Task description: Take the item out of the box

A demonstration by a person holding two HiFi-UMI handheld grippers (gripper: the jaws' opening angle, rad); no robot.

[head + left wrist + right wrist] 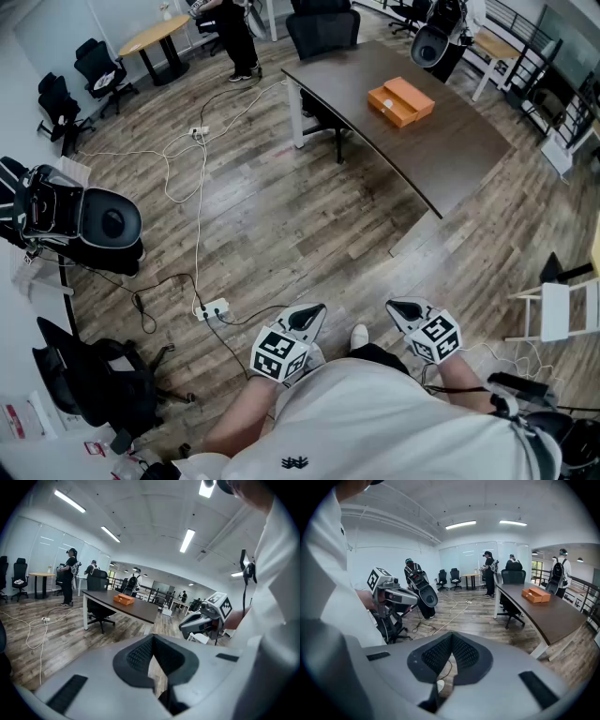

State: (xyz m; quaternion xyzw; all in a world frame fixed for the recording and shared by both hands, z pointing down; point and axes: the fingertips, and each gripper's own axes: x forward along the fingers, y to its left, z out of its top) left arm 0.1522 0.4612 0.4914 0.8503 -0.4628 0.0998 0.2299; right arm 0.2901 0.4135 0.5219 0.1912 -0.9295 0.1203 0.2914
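An orange box (pixel 400 100) lies on a dark brown table (pixel 450 141) far ahead of me; its lid looks partly shifted and whatever is inside is hidden. It also shows in the left gripper view as the orange box (pixel 123 599) and in the right gripper view as the orange box (pixel 538 594). Both grippers are held close to my body, well short of the table. My left gripper (pixel 305 323) is shut and empty, jaws meeting at the tip (pixel 153 639). My right gripper (pixel 405 311) is shut and empty too (pixel 451 637).
White cables (pixel 187 159) and a power strip (pixel 212 308) lie across the wooden floor between me and the table. A black robot head on a stand (pixel 84 220) is at the left, a white chair (pixel 562 309) at the right. People (pixel 490 573) stand at the far end.
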